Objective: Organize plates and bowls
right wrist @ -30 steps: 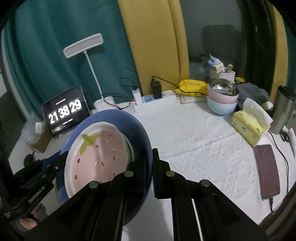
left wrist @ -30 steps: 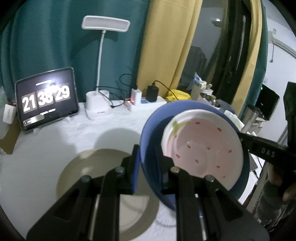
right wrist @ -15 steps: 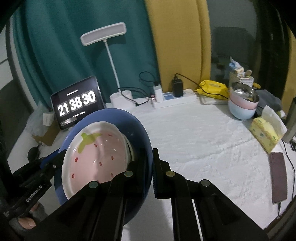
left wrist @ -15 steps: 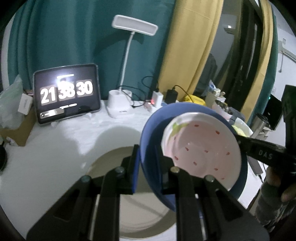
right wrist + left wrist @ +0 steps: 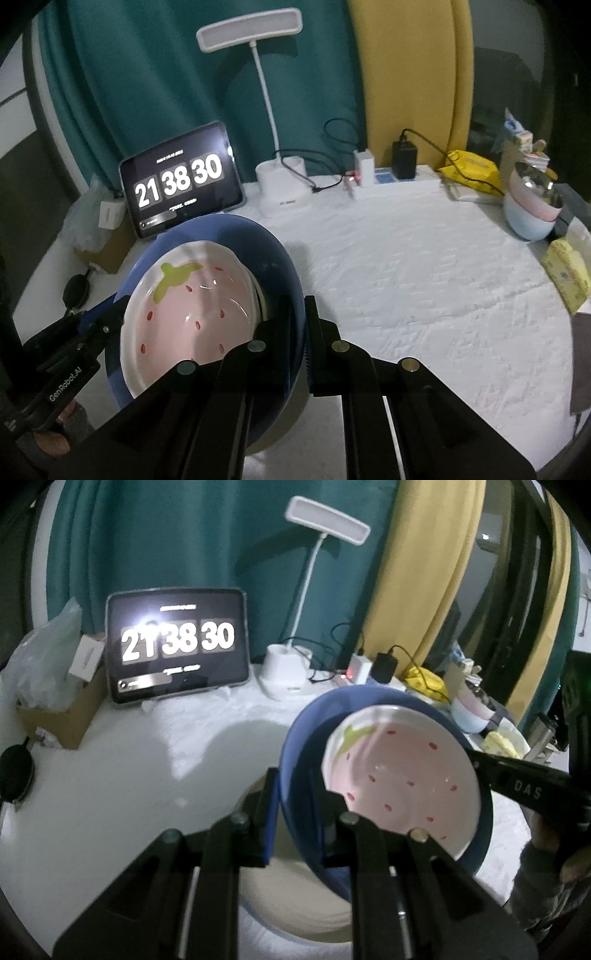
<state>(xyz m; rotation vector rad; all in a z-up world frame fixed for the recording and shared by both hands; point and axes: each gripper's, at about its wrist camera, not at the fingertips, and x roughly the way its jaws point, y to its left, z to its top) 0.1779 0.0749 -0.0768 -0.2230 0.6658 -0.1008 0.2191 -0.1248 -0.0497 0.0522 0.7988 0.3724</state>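
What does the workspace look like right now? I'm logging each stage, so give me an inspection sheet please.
Surface: white textured tablecloth.
Job's things: strawberry bowl nested in blue bowl, carried above beige plate; stacked bowls far right.
Clutter: clock tablet, desk lamp, tissue pack, yellow pouch.
Grippers: left tongs and right tongs both shut on the blue bowl's rim.
Cables: black leads at power strip.
Surroundings: teal curtain, yellow curtain.
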